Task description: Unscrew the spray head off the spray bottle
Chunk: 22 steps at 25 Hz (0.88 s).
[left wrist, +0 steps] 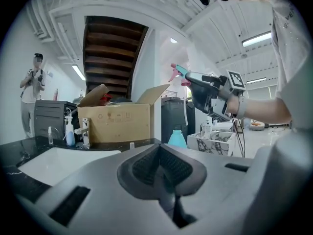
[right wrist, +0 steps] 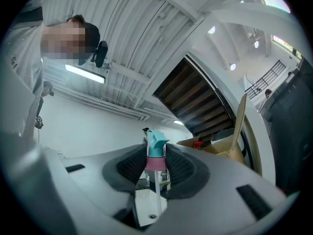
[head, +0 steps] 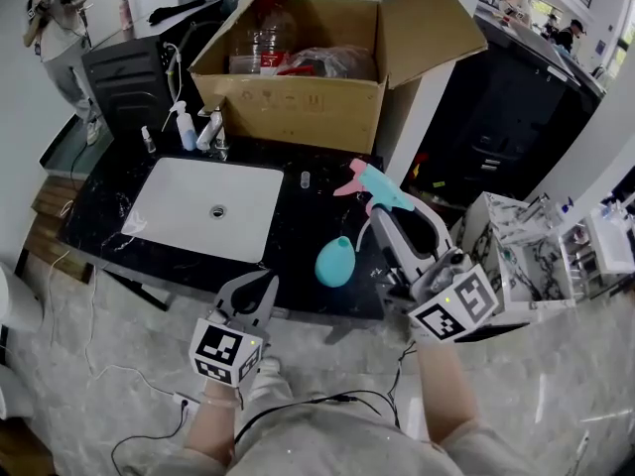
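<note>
Black desk (head: 308,216) with a sink: the bottle (head: 334,262) stands near its front edge, headless. Right tool (head: 381,209) grips the spray head (head: 369,184) above it; left tool (head: 256,291) is closed, empty. On 1 narrow grip, the head could slip and fall.

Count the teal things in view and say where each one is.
2. The spray head is clamped in the right hand-held gripper, above the counter; the teal bottle stands on the counter, right of the sink. The cardboard box could hide more.

Two grippers (head: 266,286) (head: 378,212), one spray head (head: 373,184), one teal bottle (head: 335,262), one box (head: 298,109)
</note>
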Available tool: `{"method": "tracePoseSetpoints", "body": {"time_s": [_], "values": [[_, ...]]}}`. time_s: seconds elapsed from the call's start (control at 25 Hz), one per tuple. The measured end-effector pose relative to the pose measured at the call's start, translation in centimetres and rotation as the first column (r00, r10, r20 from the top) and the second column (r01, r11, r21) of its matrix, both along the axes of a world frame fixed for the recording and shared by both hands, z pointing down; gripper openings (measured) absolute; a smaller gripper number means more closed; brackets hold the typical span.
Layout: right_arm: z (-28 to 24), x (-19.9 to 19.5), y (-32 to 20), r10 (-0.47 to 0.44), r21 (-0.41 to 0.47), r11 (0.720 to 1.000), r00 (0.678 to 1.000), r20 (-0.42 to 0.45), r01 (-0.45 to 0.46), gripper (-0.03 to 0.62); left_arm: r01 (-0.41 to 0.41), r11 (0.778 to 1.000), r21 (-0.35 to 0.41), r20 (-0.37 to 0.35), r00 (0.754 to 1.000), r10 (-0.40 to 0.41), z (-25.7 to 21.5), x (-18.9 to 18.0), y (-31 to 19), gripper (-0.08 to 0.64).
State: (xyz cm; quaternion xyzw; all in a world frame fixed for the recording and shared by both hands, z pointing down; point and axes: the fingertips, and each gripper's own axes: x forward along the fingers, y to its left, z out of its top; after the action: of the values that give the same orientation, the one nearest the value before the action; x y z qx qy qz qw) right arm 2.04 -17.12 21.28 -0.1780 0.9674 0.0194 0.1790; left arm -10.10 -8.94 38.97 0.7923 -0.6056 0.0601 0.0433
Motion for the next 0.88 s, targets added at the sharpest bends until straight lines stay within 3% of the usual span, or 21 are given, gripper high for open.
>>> {"method": "tracePoseSetpoints", "body": {"time_s": [0.44,0.6,0.88], "values": [[2.5,4.9,1.0,0.075,-0.049,0.996,0.997,-0.03,-0.076,0.126,0.1,0.993,0.055,-0.024,0.995,-0.099,-1.3,-0.4,1.3,0.006],[3.7,6.8,1.5,0.102,-0.069,0.992,0.994,-0.042,-0.105,0.124,0.113,0.991,0.067,-0.057,0.992,-0.109,-1.4,-0.1,1.9,0.006],[6.0,9.2,2.4,0.128,-0.106,0.985,0.989,-0.074,-0.135,0.124,0.132,0.988,0.085,-0.052,0.99,-0.128,-1.5,0.8,2.9,0.006]]}}
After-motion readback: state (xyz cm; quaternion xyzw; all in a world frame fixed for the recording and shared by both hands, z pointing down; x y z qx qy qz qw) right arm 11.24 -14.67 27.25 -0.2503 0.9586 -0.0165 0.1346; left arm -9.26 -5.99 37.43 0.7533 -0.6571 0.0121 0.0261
